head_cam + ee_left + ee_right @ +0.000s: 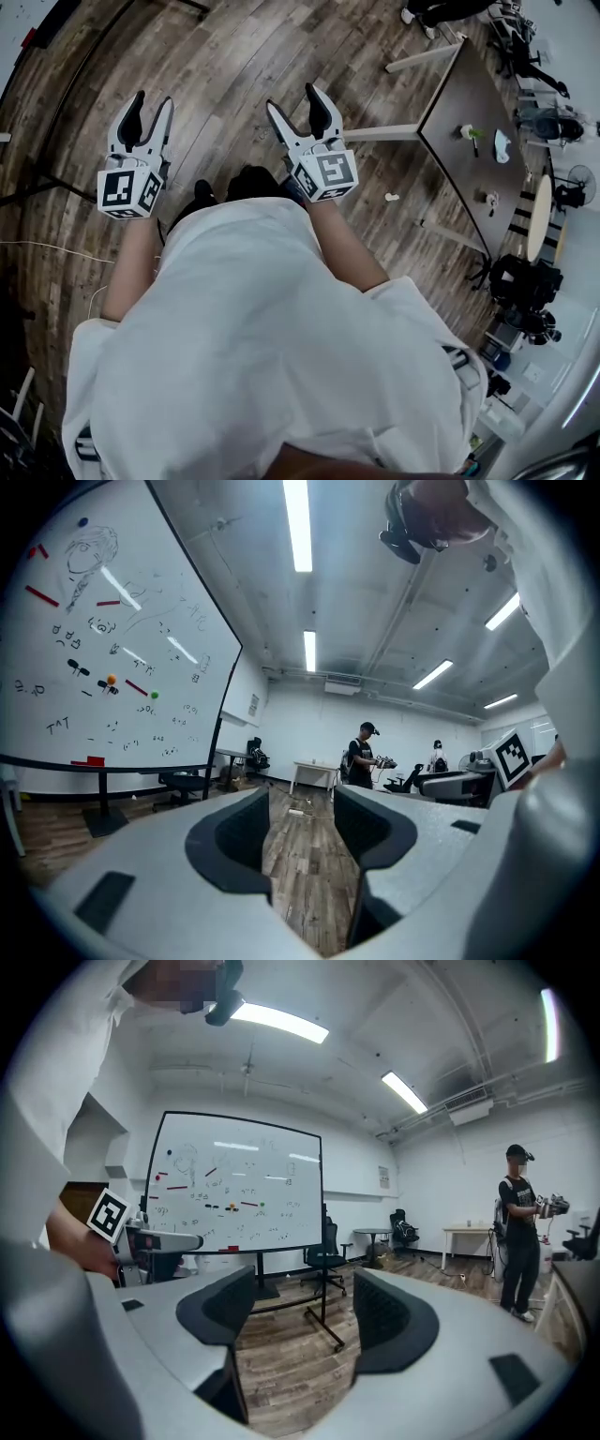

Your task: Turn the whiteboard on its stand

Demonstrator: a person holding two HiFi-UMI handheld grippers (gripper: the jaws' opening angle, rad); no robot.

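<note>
**Both grippers empty, whiteboard standing apart**

The person is holding the left grey plastic gripper (153, 103) and the right grey plastic gripper (292, 101) out over the brown wood-plank floor (234, 56). Both pairs of jaws are standing spread, their dark scooped pads pinching nothing, with only floor showing through each gap. The large white rectangular whiteboard (239, 1185), black-framed, scrawled with faint marks and dotted with small red and black magnets, is standing upright on its thin black metal stand (322, 1279). It is ahead and to the left, well apart from the 2 grippers. A black office chair (325, 1256) is sitting near its right edge.
</note>
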